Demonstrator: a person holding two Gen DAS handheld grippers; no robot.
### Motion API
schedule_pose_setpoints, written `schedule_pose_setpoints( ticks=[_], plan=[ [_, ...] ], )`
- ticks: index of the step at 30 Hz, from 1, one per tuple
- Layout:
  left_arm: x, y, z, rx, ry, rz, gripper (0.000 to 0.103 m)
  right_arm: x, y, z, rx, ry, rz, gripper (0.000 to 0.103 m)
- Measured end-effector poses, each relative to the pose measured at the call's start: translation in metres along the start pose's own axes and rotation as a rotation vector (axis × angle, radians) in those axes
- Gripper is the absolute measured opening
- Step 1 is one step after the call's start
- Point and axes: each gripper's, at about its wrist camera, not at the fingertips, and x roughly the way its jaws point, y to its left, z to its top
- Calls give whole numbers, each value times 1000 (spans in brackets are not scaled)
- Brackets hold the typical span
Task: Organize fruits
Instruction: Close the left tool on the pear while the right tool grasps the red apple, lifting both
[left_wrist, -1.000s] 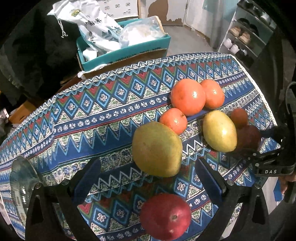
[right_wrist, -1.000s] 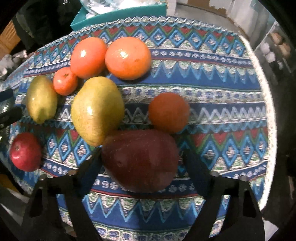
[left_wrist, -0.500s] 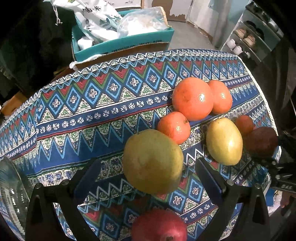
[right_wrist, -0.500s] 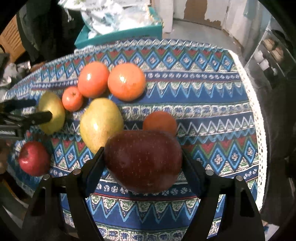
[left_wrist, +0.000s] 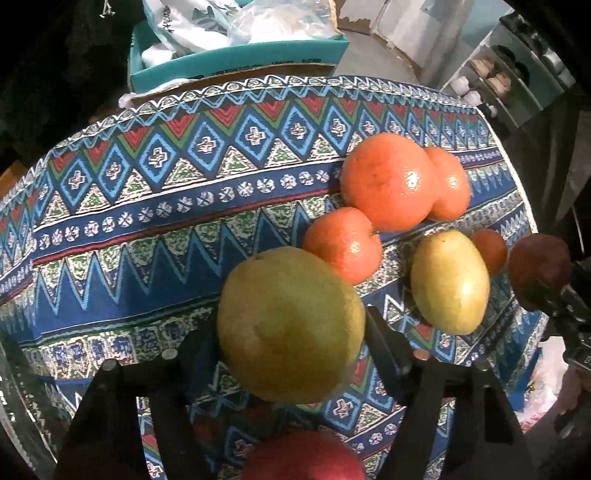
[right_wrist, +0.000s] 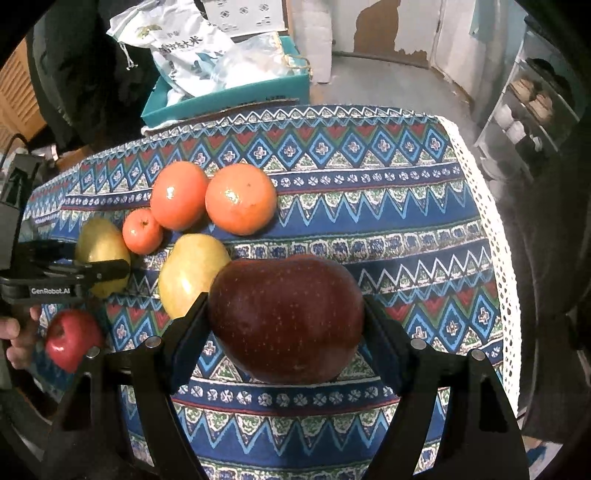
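My left gripper (left_wrist: 291, 332) is shut on a yellow-green pear (left_wrist: 290, 325) and holds it above the patterned tablecloth (left_wrist: 147, 206). My right gripper (right_wrist: 286, 317) is shut on a dark red apple (right_wrist: 286, 317), lifted off the cloth; that apple also shows in the left wrist view (left_wrist: 537, 269). On the cloth lie a second pear (left_wrist: 448, 282), two large oranges (left_wrist: 388, 181) (left_wrist: 448, 184), a small orange (left_wrist: 343, 249), another small orange (left_wrist: 491, 249) and a bright red apple (right_wrist: 72, 339). The left gripper shows in the right wrist view (right_wrist: 107, 269).
A teal box (right_wrist: 229, 96) with bags stands behind the table's far edge. A shelf with shoes (right_wrist: 532, 107) stands at the right. The cloth's lace edge (right_wrist: 495, 236) marks the table's right side. A glass plate rim (left_wrist: 14, 406) shows at the left.
Both grippers closed on their fruit and lifted. The left took the pear up from the cloth; the right raised the dark red apple, so the table looks farther away.
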Motion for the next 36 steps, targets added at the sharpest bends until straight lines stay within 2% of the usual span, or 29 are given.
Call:
schedule_pose_setpoints(
  ticks=[10, 22, 36],
  plan=[
    [-10, -6, -8, 30, -40, 67, 74, -3, 6, 5, -19, -32, -13, 78],
    [-74, -15, -16, 69, -199, 104, 74, -28, 20, 20, -40, -131, -21, 78],
    [-145, -16, -37, 78, -330, 107, 74, -81, 48, 34, -79, -245, 6, 78]
  ],
)
